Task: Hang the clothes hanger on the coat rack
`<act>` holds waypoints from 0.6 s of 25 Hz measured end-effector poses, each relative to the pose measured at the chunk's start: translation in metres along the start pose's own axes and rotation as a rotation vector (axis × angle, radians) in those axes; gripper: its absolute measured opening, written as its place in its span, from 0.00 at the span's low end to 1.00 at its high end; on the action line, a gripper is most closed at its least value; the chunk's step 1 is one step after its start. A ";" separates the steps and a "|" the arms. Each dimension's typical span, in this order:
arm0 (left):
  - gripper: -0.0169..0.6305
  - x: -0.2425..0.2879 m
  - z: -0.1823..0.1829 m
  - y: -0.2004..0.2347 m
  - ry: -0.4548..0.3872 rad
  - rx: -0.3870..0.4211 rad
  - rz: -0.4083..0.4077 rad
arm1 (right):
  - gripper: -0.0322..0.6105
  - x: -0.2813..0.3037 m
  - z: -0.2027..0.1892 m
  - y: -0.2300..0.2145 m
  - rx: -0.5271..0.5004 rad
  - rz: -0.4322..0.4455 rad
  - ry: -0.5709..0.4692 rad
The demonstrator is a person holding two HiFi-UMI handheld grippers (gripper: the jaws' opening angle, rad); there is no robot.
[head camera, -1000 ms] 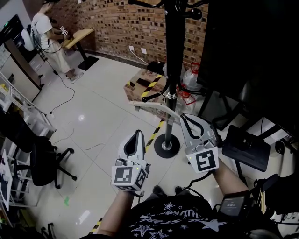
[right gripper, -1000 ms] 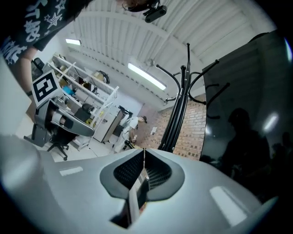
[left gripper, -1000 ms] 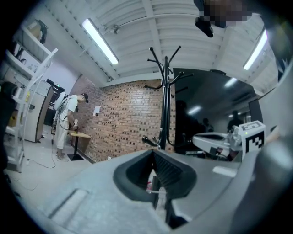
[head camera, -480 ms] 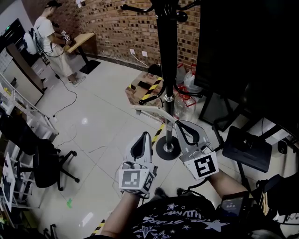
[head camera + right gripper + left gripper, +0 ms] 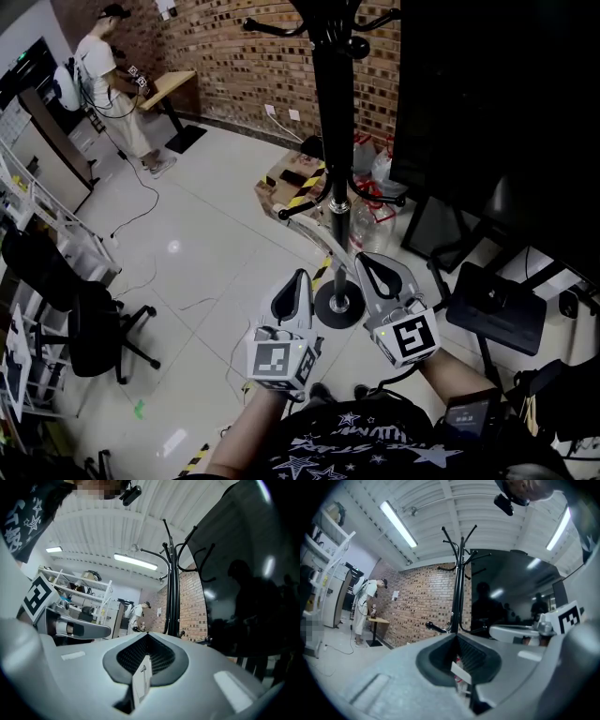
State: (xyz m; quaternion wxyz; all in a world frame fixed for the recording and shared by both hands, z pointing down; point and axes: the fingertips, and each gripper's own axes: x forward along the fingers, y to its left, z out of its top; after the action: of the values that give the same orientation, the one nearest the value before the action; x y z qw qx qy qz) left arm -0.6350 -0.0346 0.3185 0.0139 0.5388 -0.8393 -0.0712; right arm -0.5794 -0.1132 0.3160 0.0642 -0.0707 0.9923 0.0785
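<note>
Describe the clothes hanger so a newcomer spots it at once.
Find the tall black coat rack before the brick wall. Low beside its pole, the pale clothes hanger juts from the right gripper, the only white bar among black pegs.

The coat rack (image 5: 335, 141) stands straight ahead, its round base (image 5: 339, 305) on the floor. Its lower hooks (image 5: 283, 214) jut sideways, with a white clothes hanger (image 5: 311, 212) beside them. A dark screen (image 5: 487, 94) walls off the right. Cardboard boxes (image 5: 295, 178) crowd behind the pole. To the left, the tiled floor (image 5: 187, 234) lies open as far as an office chair (image 5: 89, 328).
</note>
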 end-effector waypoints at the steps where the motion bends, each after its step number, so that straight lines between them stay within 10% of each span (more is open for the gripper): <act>1: 0.03 -0.001 0.001 -0.002 -0.001 0.000 -0.003 | 0.06 -0.001 0.001 0.000 0.000 0.003 0.000; 15: 0.03 -0.013 0.002 -0.014 -0.005 -0.001 0.009 | 0.06 -0.009 0.005 0.011 -0.001 0.037 0.025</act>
State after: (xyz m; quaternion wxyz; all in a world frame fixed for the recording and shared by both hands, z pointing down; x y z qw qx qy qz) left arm -0.6169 -0.0280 0.3154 0.0121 0.5348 -0.8418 -0.0728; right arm -0.5710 -0.1007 0.3135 0.0505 -0.0534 0.9941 0.0792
